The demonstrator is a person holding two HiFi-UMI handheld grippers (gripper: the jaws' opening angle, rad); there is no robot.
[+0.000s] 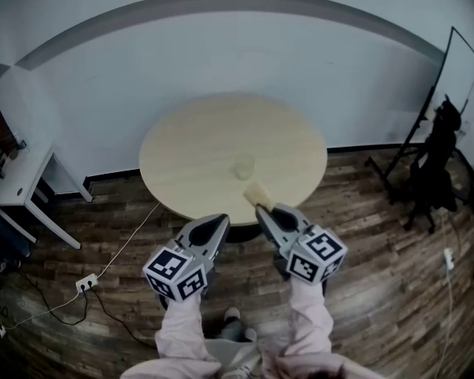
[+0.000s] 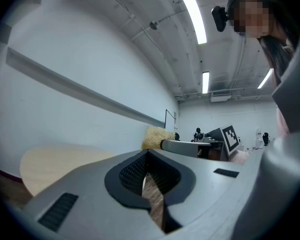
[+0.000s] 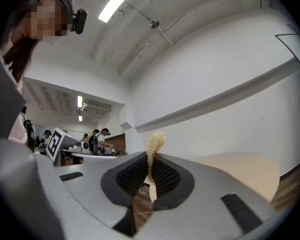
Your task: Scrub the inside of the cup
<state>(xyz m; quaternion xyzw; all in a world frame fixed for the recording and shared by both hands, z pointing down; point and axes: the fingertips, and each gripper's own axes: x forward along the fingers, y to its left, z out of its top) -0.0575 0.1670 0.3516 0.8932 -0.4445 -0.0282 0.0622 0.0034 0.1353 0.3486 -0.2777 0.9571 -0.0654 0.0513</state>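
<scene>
My right gripper (image 1: 261,208) is clenched on a pale yellow sponge (image 1: 257,192), which pokes past the fingertips over the near edge of the round table (image 1: 182,144). In the right gripper view only a frayed tuft shows above the pads, the rest pinched out of sight. My left gripper (image 1: 220,221) is squeezed tight on nothing just short of that same edge, and the cup (image 1: 243,165) stands upright near the table's middle, so clear and faint that I cannot make out its inside.

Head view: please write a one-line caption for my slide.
Right gripper holds a yellow scrub pad near a clear cup on a round table; left gripper is shut and empty.
</scene>
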